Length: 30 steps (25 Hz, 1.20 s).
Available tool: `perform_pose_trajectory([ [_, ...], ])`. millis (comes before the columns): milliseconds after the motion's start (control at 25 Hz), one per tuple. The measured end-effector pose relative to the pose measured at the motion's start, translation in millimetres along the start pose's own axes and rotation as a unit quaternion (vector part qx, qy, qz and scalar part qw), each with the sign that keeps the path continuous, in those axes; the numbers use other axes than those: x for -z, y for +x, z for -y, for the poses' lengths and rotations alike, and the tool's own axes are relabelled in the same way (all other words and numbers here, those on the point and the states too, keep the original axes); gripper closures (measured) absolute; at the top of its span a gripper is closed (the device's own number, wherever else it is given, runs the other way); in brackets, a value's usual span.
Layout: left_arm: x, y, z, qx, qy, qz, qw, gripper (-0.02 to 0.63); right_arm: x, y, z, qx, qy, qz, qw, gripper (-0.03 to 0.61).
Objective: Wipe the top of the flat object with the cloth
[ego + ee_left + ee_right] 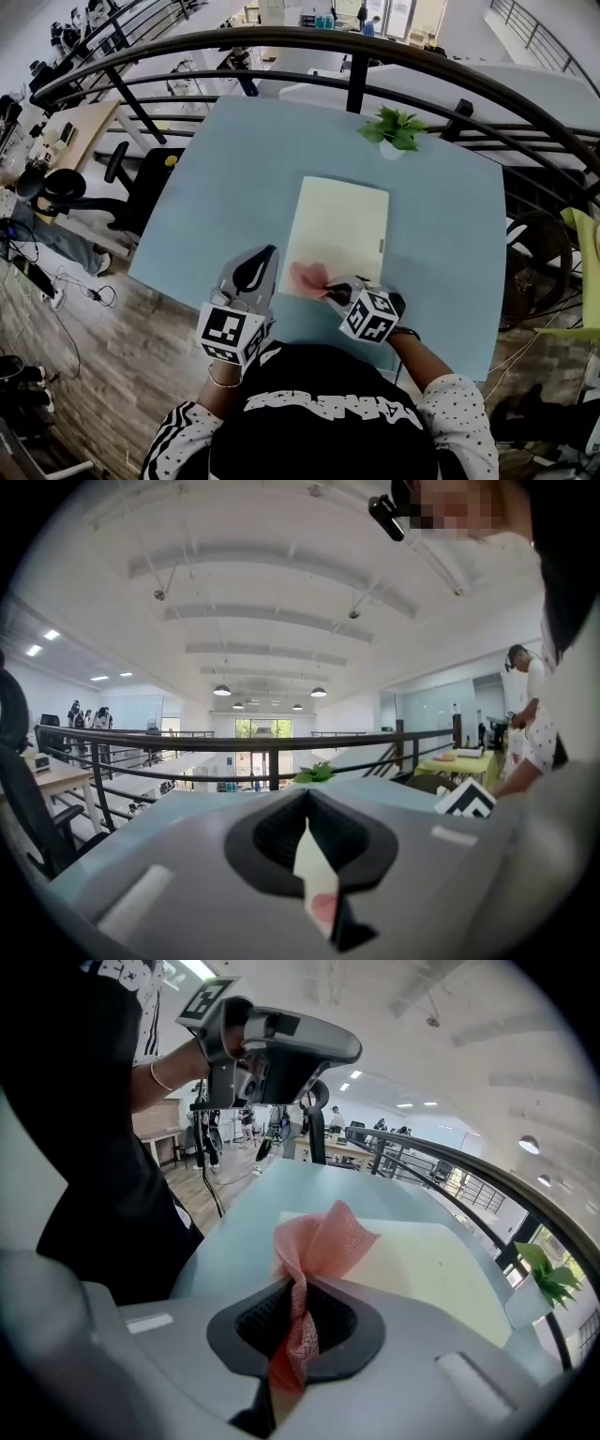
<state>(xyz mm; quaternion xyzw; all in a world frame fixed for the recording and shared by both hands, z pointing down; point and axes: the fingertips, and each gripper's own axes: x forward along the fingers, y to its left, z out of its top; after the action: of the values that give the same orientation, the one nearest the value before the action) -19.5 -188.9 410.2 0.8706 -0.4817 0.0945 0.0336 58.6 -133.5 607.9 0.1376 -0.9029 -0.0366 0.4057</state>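
**Cloth poised at near edge of flat object as wipe awaits**

The right tongs [327,290] are clamped on a pink mesh cloth [307,277], its free end fanning out beyond the tips and lying at the near left corner of the pale yellow flat object [339,230]. The object lies flat in the middle of the blue surface [225,178]. Its long axis runs straight away from the person, so almost all of its top stretches ahead of the cloth and a little to its right.

The left tongs [263,255] hover just beside the object's near left corner, over bare surface. Their own view shows the jaws drawn together with nothing between them, only a thin slit of daylight. The right hand is the working one and the nearer to the job.

By the look of it, the wipe has barely begun. The stroke that suits the layout is a push forward along the length, then across.

Room is generous: bare surface borders the object on both long sides and at the near end. The one thing to mind is a small potted plant [394,129] past the far right corner, close to the surface's far edge, with a dark railing [281,39] curving behind it.
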Motion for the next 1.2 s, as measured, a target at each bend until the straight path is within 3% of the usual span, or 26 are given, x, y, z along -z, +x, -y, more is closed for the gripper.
perform_pose_trajectory([
  [240, -4, 4, 7, 0.004, 0.003, 0.001, 1.0000, 0.614, 0, -6, -15, -0.023, 0.004, 0.003, 1.000, 0.554],
  [720, -7, 13, 22, 0.023, 0.005, 0.007, 0.9997, 0.614, 1, -7, -24, -0.021, -0.027, 0.010, 0.999, 0.554],
  [880, -3, 13, 19, 0.021, 0.002, 0.002, 0.9998, 0.614, -1, -13, -17, -0.028, 0.004, 0.036, 0.999, 0.554],
  [1080, -3, 13, 12, 0.014, -0.001, 0.005, 0.9999, 0.614, -1, -36, 43, 0.043, 0.056, 0.073, 0.995, 0.552],
  [1200, -3, 16, 10, 0.015, 0.000, 0.004, 0.9999, 0.614, 11, -52, 91, 0.101, 0.065, 0.066, 0.991, 0.552],
])
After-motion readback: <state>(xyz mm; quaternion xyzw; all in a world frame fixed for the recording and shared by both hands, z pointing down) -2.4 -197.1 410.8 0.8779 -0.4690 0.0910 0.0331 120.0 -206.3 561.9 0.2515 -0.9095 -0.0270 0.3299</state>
